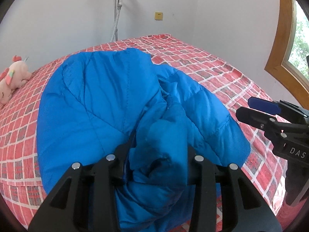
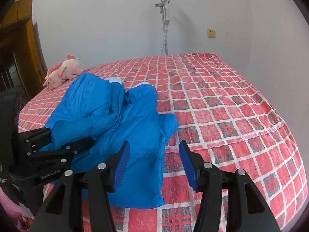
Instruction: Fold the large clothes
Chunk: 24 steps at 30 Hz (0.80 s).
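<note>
A large blue quilted jacket [image 1: 100, 104] lies bunched on a bed with a red checked cover [image 1: 202, 61]. My left gripper [image 1: 158, 154] is shut on a fold of the jacket at its near edge and holds it lifted; the fabric hides the fingertips. In the right wrist view the jacket [image 2: 135, 127] lies at the left, with the left gripper [image 2: 71, 137] clamped on it. My right gripper [image 2: 152, 164] is open and empty, just above the jacket's near right edge. It also shows in the left wrist view [image 1: 251, 108].
A pink plush toy [image 2: 61, 73] lies at the bed's far left corner. A grey stand [image 2: 164, 25] stands against the white wall behind the bed. A wooden window frame [image 1: 280, 54] is on the right, a wooden door [image 2: 21, 54] on the left.
</note>
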Available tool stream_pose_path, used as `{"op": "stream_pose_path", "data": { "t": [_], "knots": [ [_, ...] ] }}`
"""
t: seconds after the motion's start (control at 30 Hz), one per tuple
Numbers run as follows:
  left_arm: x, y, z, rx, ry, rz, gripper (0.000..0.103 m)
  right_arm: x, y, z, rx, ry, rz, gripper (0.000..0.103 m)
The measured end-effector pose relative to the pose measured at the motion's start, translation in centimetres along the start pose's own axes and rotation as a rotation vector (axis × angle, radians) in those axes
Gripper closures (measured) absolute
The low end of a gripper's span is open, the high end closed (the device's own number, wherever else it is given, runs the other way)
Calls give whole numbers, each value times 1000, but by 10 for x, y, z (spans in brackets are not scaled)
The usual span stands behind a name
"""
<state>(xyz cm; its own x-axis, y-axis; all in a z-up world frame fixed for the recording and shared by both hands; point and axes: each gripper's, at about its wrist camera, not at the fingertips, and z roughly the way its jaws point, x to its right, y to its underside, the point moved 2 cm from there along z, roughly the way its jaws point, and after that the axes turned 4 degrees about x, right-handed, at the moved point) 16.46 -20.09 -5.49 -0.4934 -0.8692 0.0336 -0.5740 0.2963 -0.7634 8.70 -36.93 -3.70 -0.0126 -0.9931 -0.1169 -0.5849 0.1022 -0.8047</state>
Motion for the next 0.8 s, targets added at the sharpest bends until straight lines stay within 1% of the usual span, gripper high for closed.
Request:
{"op": "stream_pose_path", "data": {
  "t": [0.07,0.1,0.17,0.27,0.33,0.37,0.43,0.47,0.5,0.53,0.6,0.63,0.67,0.73,0.8],
  "knots": [
    [2,0,-4,1,4,8,60,-1,0,0,0,1,-1,49],
    [4,-1,-7,6,10,8,53,-1,0,0,-1,2,-2,49],
    [7,-2,-14,10,47,2,42,-1,0,1,-5,3,0,48],
    [7,-3,-34,31,81,-21,39,2,-1,1,-7,4,10,48],
    [5,-3,-53,48,132,-45,33,5,-2,1,-4,4,13,47],
    [3,-3,-66,61,173,-58,27,7,-4,1,-4,2,18,46],
    [1,-3,-85,76,258,-64,22,9,-8,0,-1,-4,29,43],
    [-1,-3,-94,83,291,-65,21,10,-11,-1,2,-7,36,39],
    [-5,-4,-102,96,300,-72,21,10,-13,-2,5,-11,38,36],
    [-13,-6,-110,113,280,-87,21,9,-16,-3,10,-19,38,35],
    [-26,-9,-117,138,235,-108,21,4,-24,-4,11,-57,29,28],
    [-36,-12,-117,148,188,-124,21,1,-28,-4,8,-79,26,27],
    [-50,-14,-114,145,109,-153,21,-2,-30,-3,3,-95,24,24],
    [-69,-16,-108,134,18,-188,23,-13,-39,2,-25,-163,18,21],
    [-88,-19,-95,114,-118,-200,24,-22,-47,12,-63,-214,26,16]
  ]
}}
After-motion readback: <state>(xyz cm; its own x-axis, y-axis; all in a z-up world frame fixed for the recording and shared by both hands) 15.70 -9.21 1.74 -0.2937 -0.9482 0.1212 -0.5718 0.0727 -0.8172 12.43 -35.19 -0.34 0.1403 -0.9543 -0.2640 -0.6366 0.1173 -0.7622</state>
